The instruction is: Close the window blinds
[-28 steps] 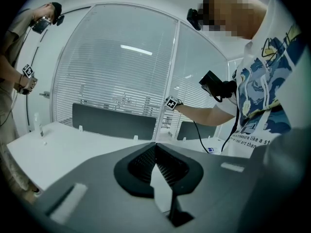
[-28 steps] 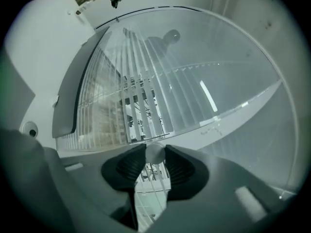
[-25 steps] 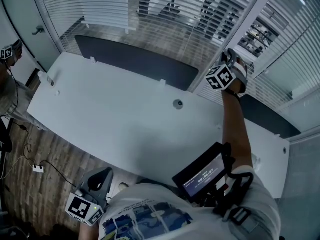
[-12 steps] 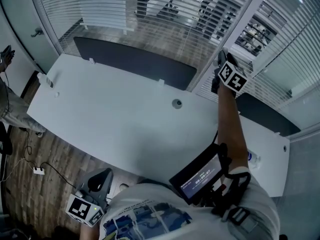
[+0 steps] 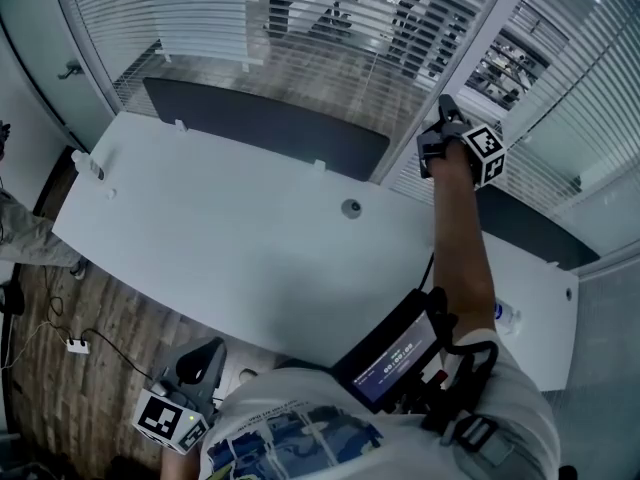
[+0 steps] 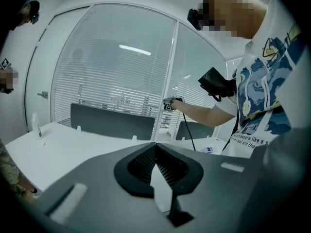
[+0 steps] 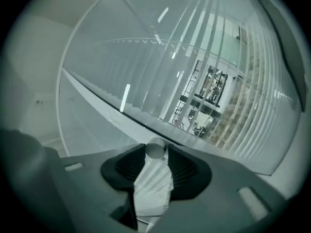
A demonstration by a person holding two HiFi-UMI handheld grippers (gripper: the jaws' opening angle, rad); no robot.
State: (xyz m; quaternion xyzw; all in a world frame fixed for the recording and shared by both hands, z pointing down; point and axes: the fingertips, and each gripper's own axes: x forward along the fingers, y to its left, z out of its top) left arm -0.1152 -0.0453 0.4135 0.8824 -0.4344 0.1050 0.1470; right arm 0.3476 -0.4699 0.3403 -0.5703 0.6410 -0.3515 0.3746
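- Head view first: the person leans over the white desk (image 5: 250, 258) with the right arm stretched across it. The right gripper (image 5: 445, 118) is up at the white post (image 5: 484, 28) between two glazed panels, and its marker cube (image 5: 484, 153) is turned out to the right.
- The window blinds (image 5: 190, 28) hang behind the glass all along the far side of the desk. In the right-hand panel the slats are tilted open enough that the space beyond shows through.
- Over to the right gripper view: a small round knob (image 7: 155, 148) sits right between the pad tips, with both pads against its sides. That claw is clamped on the knob, though its jaws have just been easing a shade wider.
- That view is rolled over, so the slats run nearly upright across it.
- The left gripper (image 5: 200, 363) hangs low at the near left, off the desk's edge and above the wooden floor (image 5: 60, 388).
- In the left gripper view its tips meet, with only a thin wedge of desk showing between the pads lower down. It is closed and carries nothing, and it looks across the desk towards the outstretched arm.
- A dark divider screen (image 5: 270, 123) stands along the desk's far edge. A round cable port (image 5: 350, 208) is set in the desktop just in front of it.
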